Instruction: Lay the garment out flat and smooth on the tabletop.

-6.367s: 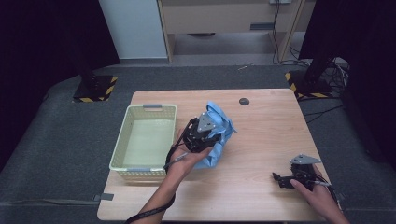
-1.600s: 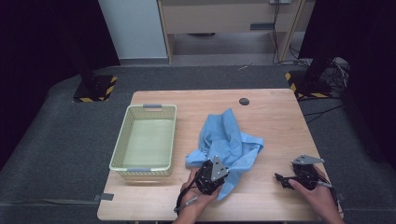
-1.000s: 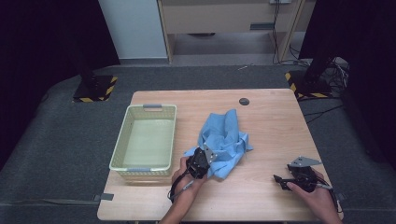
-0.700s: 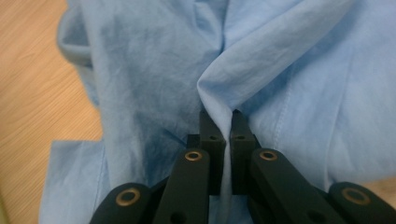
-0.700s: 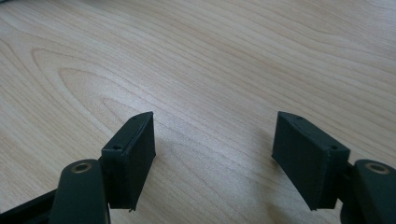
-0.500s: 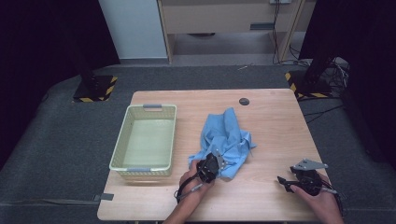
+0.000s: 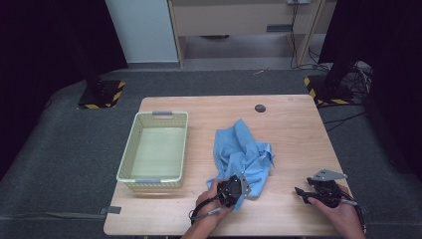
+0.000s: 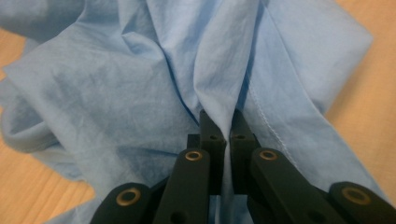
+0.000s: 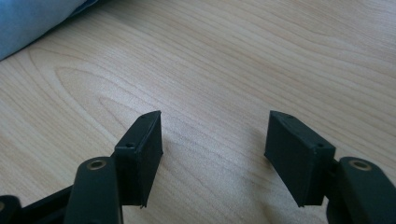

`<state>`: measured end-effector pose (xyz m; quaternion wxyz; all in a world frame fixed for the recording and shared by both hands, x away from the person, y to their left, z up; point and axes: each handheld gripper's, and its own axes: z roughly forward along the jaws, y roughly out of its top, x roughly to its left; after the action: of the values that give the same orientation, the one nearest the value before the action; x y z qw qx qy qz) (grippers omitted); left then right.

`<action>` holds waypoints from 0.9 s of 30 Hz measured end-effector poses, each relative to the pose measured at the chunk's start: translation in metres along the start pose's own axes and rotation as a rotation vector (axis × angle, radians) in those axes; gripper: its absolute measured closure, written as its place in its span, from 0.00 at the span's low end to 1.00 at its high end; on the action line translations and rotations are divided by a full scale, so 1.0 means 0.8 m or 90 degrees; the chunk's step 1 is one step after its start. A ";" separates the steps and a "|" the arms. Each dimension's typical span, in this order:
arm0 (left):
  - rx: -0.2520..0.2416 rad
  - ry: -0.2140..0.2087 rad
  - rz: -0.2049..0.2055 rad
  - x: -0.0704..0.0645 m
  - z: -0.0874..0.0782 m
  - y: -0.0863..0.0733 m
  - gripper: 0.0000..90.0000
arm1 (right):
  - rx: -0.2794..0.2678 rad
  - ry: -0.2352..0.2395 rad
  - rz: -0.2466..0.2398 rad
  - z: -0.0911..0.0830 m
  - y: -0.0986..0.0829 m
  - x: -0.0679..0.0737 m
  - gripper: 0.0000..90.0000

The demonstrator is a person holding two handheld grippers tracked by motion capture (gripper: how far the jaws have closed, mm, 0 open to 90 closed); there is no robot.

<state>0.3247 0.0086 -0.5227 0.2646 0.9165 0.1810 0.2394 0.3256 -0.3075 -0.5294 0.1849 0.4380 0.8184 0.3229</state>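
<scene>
Crumpled blue cloth; mid-table

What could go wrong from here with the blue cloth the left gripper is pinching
The left gripper has its jaws shut on just a narrow fold of the blue cloth, so the fold may slip out when lifted. The rest of the cloth lies crumpled on the table and could drag or snag on the basket rim if carried that way. The right gripper is open over bare wood, apart from the cloth, so nothing supports the far side.
</scene>
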 end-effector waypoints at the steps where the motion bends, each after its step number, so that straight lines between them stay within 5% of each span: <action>1: -0.003 -0.007 0.000 -0.001 -0.001 -0.001 0.98 | 0.000 0.000 0.000 0.001 0.001 0.000 0.41; 4: -0.012 -0.027 -0.003 -0.002 -0.005 -0.004 0.98 | -0.006 0.002 0.000 0.003 0.005 0.000 0.45; 8: -0.030 -0.080 -0.047 0.002 -0.009 -0.013 0.98 | -0.024 0.012 -0.013 0.005 0.015 0.001 0.59; 12: -0.032 -0.079 -0.053 0.005 -0.014 -0.020 0.98 | -0.060 0.030 -0.032 0.004 0.031 0.008 0.65; 14: -0.041 -0.074 -0.087 0.007 -0.017 -0.024 0.88 | -0.069 0.036 -0.044 0.005 0.038 0.014 0.64; 18: -0.082 -0.036 -0.124 0.009 -0.032 -0.016 0.47 | -0.069 0.038 -0.051 0.008 0.044 0.017 0.59; 23: -0.147 -0.030 -0.145 0.006 -0.044 0.013 0.31 | -0.063 0.035 -0.044 0.007 0.041 0.016 0.53; 27: -0.140 -0.033 -0.111 -0.004 -0.027 0.033 0.31 | -0.063 0.035 -0.036 0.004 0.038 0.017 0.50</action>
<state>0.3158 -0.0050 -0.4924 0.3881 0.8685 0.2256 0.2102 0.3386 -0.2827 -0.5112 0.1931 0.3959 0.8182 0.3695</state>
